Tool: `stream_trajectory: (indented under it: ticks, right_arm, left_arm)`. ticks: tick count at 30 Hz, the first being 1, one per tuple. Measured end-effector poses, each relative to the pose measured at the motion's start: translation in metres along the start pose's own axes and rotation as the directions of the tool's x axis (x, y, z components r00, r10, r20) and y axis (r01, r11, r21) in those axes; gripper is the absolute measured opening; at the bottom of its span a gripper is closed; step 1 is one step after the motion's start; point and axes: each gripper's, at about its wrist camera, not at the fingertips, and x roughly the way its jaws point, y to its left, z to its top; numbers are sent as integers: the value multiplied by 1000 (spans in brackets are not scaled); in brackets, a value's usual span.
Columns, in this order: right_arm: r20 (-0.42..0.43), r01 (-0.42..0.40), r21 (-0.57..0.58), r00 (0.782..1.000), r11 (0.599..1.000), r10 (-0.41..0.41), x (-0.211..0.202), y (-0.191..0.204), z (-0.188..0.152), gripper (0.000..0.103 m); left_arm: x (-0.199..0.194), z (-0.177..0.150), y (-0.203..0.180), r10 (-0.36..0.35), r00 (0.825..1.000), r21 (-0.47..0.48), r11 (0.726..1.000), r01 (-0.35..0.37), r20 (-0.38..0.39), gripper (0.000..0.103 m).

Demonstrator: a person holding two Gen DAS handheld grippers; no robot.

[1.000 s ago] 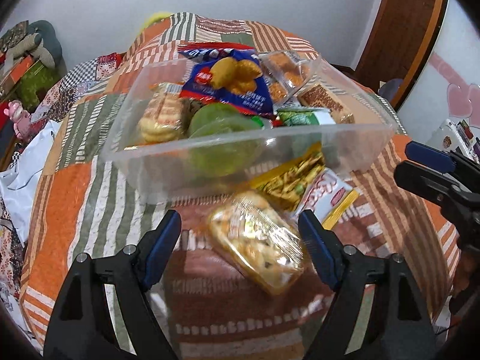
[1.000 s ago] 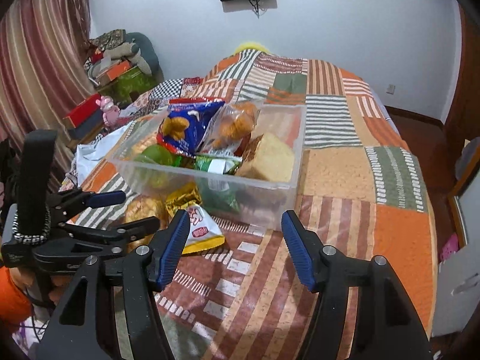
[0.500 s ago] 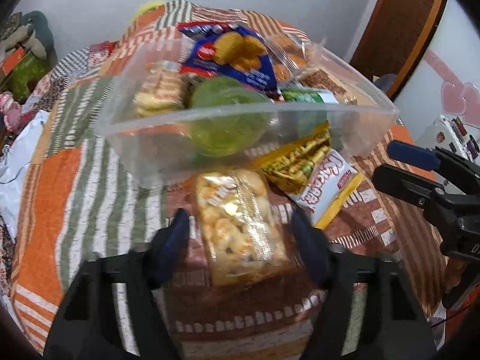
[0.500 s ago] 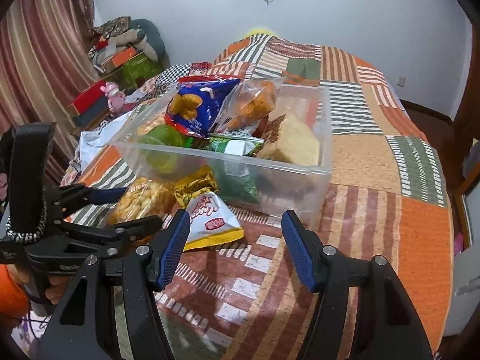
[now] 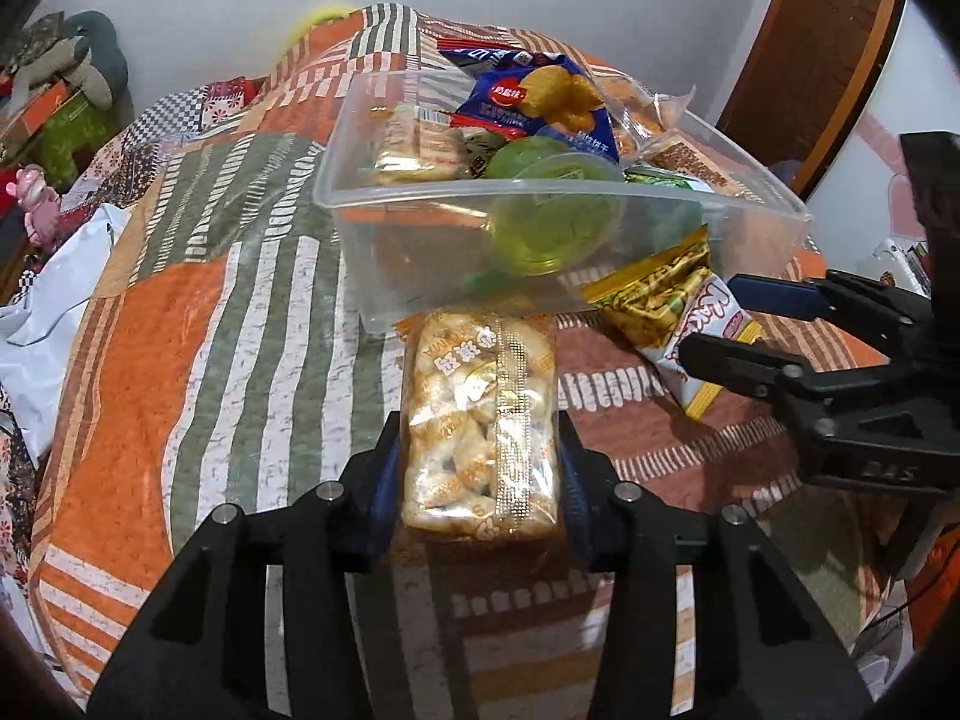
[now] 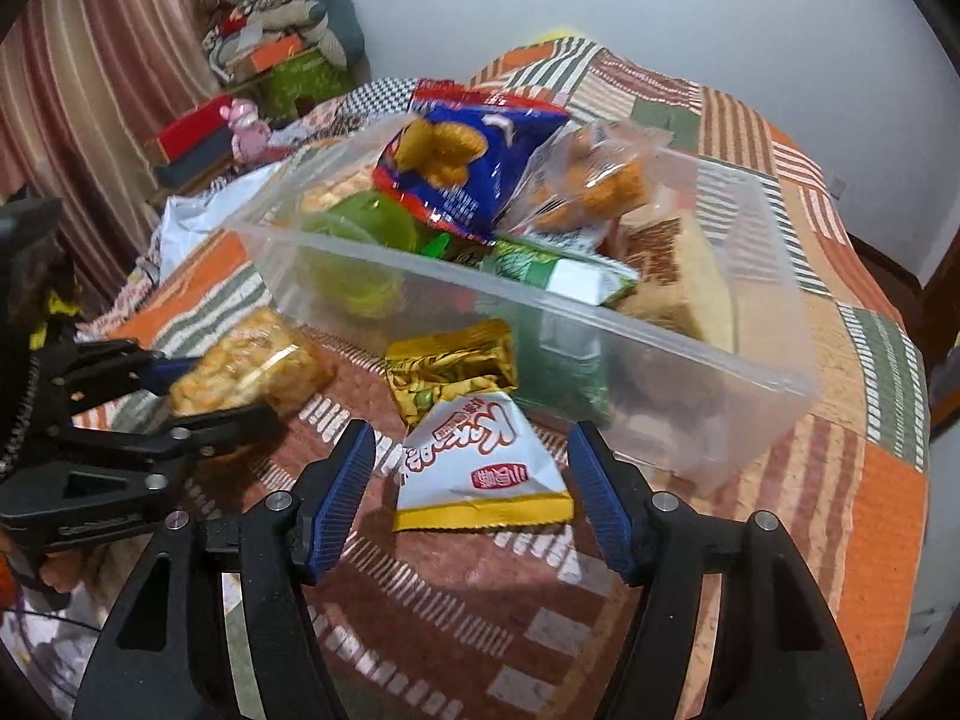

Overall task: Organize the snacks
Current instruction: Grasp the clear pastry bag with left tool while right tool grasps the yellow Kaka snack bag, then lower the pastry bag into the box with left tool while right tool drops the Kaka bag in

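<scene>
A clear plastic bin (image 5: 420,204) on the patchwork bed holds several snacks, among them a blue bag (image 5: 540,96) and a green cup (image 5: 552,210). My left gripper (image 5: 480,468) is shut on a clear pack of golden puffed snacks (image 5: 480,420), held just in front of the bin; it shows in the right wrist view too (image 6: 252,372). My right gripper (image 6: 480,498) is open around a white and yellow packet (image 6: 480,468) lying on the bed, with a gold packet (image 6: 450,372) beyond it against the bin (image 6: 720,360).
The quilt (image 5: 180,330) slopes off at the left, where white cloth (image 5: 54,300) and toys (image 5: 36,210) lie. A wooden door (image 5: 810,60) stands at the right. A striped curtain (image 6: 90,90) and stacked boxes (image 6: 198,138) are left of the bed.
My left gripper closed on the puffed snack pack and turned it lengthwise. My right gripper moved forward and down, and now straddles the white and yellow packet.
</scene>
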Motion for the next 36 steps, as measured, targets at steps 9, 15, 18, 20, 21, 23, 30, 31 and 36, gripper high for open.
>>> stream_trajectory:
  ticks: [9, 15, 18, 20, 21, 23, 30, 31, 36]
  right_arm:
    - [-76, -25, 25, 997, 999, 27, 20, -2, 1, 69]
    - [-59, -19, 21, 998, 1000, 20, 15, -1, 0, 52]
    - [-52, -23, 24, 998, 999, 25, 13, 1, -1, 46]
    - [-45, -34, 29, 998, 999, 35, 10, 2, -4, 45]
    - [-42, -39, 33, 998, 999, 40, 9, 2, -4, 44]
    - [-30, -37, 37, 999, 999, 38, 4, 1, -6, 44]
    - [19, -30, 60, 999, 998, 29, -18, -5, -7, 43]
    - [29, -27, 64, 999, 998, 26, -21, -6, -7, 43]
    - [74, -26, 89, 997, 996, 20, -38, -11, -8, 43]
  left_arm:
    - [6, 0, -5, -13, 1000, -1, 1000, 13, -17, 47]
    - [8, 0, -9, 4, 1000, 11, 1000, -4, 5, 47]
    - [6, -1, -8, -1, 1000, 12, 1000, 1, 8, 46]
    - [4, -2, -9, -2, 1000, 15, 1000, 2, 9, 46]
    - [3, -3, -9, 1, 1000, 17, 1000, -1, 11, 45]
    - [-2, -4, -10, 4, 1000, 21, 1000, -4, 18, 45]
    - [-18, -7, -12, -6, 999, 10, 1000, 5, 34, 44]
    - [-21, -6, -12, -6, 999, 10, 1000, 6, 42, 44]
    - [-37, -1, -13, -15, 997, 7, 1000, 15, 78, 44]
